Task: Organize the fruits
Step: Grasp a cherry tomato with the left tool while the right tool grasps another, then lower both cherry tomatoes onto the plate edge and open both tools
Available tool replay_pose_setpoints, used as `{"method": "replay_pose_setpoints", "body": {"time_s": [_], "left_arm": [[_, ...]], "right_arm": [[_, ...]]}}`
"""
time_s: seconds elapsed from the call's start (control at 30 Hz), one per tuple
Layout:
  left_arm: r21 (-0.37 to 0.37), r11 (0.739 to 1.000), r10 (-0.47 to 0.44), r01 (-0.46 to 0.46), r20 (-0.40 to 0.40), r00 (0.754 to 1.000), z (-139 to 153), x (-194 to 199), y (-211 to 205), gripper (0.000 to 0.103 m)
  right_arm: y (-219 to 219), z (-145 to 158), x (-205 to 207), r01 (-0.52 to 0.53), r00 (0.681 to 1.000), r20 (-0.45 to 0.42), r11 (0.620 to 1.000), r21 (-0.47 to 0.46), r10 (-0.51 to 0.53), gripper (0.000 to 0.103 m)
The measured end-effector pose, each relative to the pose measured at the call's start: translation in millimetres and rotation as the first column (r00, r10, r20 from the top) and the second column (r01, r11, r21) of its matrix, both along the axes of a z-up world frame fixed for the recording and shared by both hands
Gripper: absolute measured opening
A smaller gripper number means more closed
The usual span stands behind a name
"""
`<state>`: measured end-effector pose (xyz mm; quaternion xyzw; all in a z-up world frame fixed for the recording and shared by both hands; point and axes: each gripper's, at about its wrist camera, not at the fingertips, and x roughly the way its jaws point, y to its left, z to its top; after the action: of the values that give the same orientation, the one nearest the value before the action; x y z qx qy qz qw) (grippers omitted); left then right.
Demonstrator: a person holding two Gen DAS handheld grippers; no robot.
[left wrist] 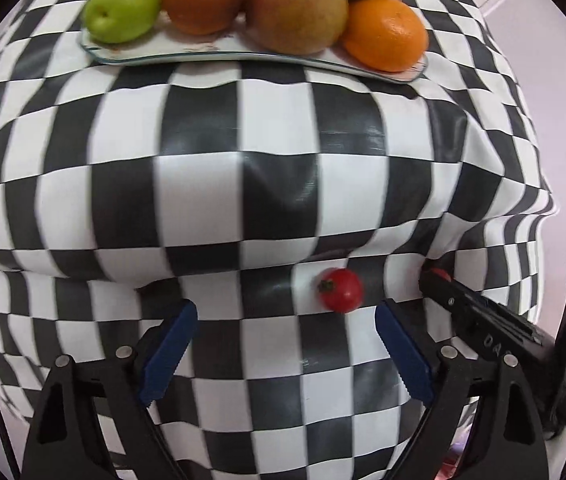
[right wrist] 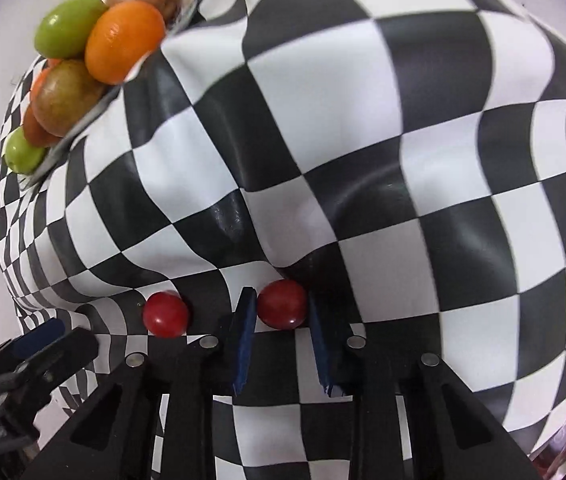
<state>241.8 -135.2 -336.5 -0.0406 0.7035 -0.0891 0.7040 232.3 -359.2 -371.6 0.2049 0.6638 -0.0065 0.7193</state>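
Observation:
Two red cherry tomatoes lie on the checkered cloth. In the right wrist view, my right gripper (right wrist: 281, 300) is shut on one cherry tomato (right wrist: 283, 305), its blue pads pressing both sides. The other cherry tomato (right wrist: 165, 314) rests just to its left. In the left wrist view, my left gripper (left wrist: 287, 308) stands open above the cloth, and that free tomato (left wrist: 341, 290) lies just beyond its tips, nearer the right finger. The right gripper (left wrist: 439, 280) enters from the right, with a sliver of red at its tip. A glass plate (left wrist: 243, 58) farther back holds several fruits.
On the plate are green fruits (left wrist: 123, 8), oranges (left wrist: 385, 32) and brownish fruits (left wrist: 295, 12); the plate's rim (right wrist: 83, 128) also shows at upper left in the right wrist view. The black-and-white cloth (left wrist: 275, 152) is wrinkled into ridges. The table edge drops off at the right.

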Motion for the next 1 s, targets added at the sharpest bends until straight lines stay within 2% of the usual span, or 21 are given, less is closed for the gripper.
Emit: {"method": "replay_pose_setpoints", "body": {"time_s": [0.07,0.13,0.2,0.3,0.43,0.5,0.6,0.73,0.87,1.0], "left_arm": [[-0.019,0.999,-0.026,0.025,-0.008,1.0,-3.8,0.4,-11.6,0.078],[-0.023,0.998,-0.062,0.062,-0.027,0.998,-13.0,0.3,-26.2,0.075],[-0.027,0.996,-0.09,0.089,-0.049,0.995,-23.6,-1.0,-37.2,0.064],[-0.045,0.994,-0.106,0.103,-0.086,0.991,-39.1,-1.2,-45.4,0.053],[-0.064,0.993,-0.107,0.101,-0.088,0.99,-46.0,-2.5,-48.7,0.047],[-0.071,0.991,-0.115,0.11,-0.081,0.99,-46.1,0.8,-50.6,0.03],[-0.103,0.989,-0.117,0.11,-0.067,0.991,-45.6,3.7,-48.9,0.028],[-0.106,0.987,-0.122,0.118,-0.03,0.992,-35.5,-0.8,-36.4,0.028],[-0.12,0.989,-0.092,0.09,-0.009,0.996,-16.1,1.2,-21.5,0.028],[-0.159,0.986,-0.042,0.048,0.041,0.998,21.1,4.8,4.5,0.028]], "right_arm": [[-4.4,7.2,-5.9,0.0,1.0,-0.003,1.0,-0.014,0.0,0.028],[-6.9,11.4,-7.5,0.0,1.0,0.006,1.0,-0.023,0.001,0.028],[-13.3,15.2,-8.8,0.002,1.0,0.009,1.0,-0.025,-0.001,0.028],[-16.9,16.2,-13.0,0.005,1.0,0.008,0.999,-0.035,-0.004,0.028],[-16.1,19.9,-10.2,0.014,1.0,0.005,0.999,-0.032,-0.014,0.028],[-17.7,17.8,-13.0,0.021,1.0,0.002,0.999,-0.027,-0.021,0.028],[-20.4,16.9,-17.3,0.023,1.0,0.001,0.999,-0.026,-0.023,0.028],[-20.1,19.2,-14.0,0.014,1.0,0.01,1.0,-0.021,-0.014,0.028],[-13.5,28.9,-14.7,-0.006,0.999,0.034,1.0,-0.011,0.006,0.028],[1.9,48.5,-9.6,-0.035,0.996,0.078,0.999,0.035,0.032,0.028]]}}
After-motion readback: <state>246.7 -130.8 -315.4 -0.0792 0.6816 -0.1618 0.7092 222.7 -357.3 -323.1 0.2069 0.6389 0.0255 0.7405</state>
